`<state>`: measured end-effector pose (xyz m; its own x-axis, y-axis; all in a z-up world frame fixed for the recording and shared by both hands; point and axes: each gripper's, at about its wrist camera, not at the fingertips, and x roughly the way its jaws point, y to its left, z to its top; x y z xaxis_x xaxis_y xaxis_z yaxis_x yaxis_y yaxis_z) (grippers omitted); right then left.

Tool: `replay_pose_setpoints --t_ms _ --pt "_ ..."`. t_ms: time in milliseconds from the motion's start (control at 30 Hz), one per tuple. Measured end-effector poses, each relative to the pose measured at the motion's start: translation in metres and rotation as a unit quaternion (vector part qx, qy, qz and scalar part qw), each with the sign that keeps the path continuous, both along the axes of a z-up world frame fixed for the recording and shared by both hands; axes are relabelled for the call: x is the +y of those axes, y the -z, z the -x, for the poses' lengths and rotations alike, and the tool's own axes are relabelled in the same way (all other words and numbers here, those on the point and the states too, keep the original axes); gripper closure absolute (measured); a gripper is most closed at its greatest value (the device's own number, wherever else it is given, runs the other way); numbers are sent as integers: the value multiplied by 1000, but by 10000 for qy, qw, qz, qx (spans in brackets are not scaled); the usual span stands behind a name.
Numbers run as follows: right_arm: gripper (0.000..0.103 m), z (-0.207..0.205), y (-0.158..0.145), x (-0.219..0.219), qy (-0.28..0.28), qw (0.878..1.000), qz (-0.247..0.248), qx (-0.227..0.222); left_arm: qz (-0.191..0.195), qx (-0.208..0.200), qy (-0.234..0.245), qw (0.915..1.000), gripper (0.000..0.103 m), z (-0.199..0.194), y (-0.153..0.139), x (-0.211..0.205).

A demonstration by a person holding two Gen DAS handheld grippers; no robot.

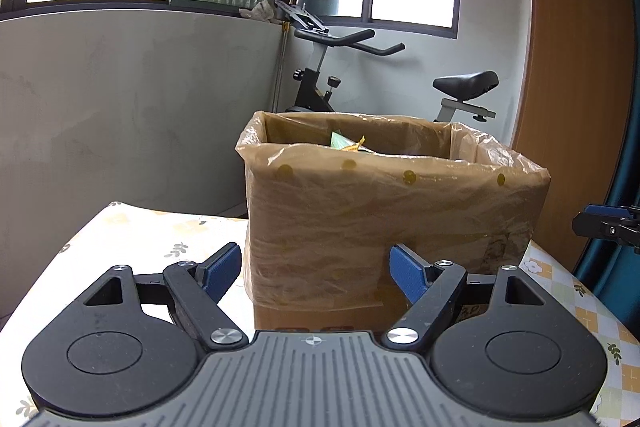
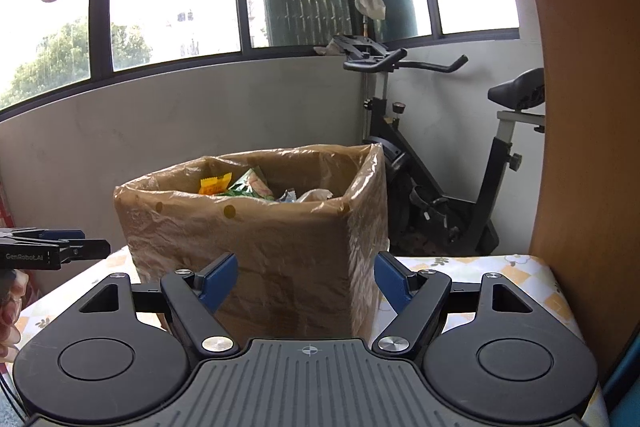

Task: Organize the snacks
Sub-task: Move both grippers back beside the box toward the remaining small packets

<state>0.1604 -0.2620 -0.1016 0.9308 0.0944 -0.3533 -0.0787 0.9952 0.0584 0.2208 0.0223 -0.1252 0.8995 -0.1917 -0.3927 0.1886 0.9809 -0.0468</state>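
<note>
A cardboard box [image 1: 392, 211] lined with a clear plastic bag stands on the table, seen from both wrists as box [image 2: 260, 239]. Snack packets lie inside: an orange packet [image 2: 215, 184], a green packet [image 2: 250, 185] and a silvery wrapper [image 2: 308, 194]. In the left wrist view only a green and yellow packet tip [image 1: 346, 142] shows over the rim. My left gripper [image 1: 316, 269] is open just short of the box's near wall, with nothing between its blue pads. My right gripper [image 2: 306, 279] is open the same way before the box's corner. Each gripper shows at the other view's edge: right gripper [image 1: 608, 223], left gripper [image 2: 52, 249].
The table wears a pale cloth with flowers and checks [image 1: 132, 235]. An exercise bike [image 2: 432, 163] stands behind the box against the grey wall under the windows. A brown wooden panel [image 2: 584, 107] rises at the right. A person's hand [image 2: 10, 311] shows at the left edge.
</note>
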Motion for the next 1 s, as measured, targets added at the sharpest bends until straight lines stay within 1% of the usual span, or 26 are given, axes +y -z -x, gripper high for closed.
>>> replay_pose_setpoints --t_ms 333,633,767,867,967,1000 --pt "31 5 47 -5 102 9987 -160 463 -57 328 57 9994 20 -2 29 -3" --pt "32 1 93 -11 181 9946 -117 1011 -79 666 119 9977 20 -4 60 -4" --pt "36 -6 113 -12 203 9910 -89 1324 -88 830 146 9964 21 -6 75 -4" --pt "38 -15 123 -8 138 9895 16 1436 -72 915 168 9956 21 -9 82 -6" --pt "43 -30 129 -3 13 9878 275 1533 -55 981 218 9949 21 -11 86 -11" --pt "43 -36 130 -2 -24 9871 359 1562 -52 1001 236 9947 21 -11 87 -12"
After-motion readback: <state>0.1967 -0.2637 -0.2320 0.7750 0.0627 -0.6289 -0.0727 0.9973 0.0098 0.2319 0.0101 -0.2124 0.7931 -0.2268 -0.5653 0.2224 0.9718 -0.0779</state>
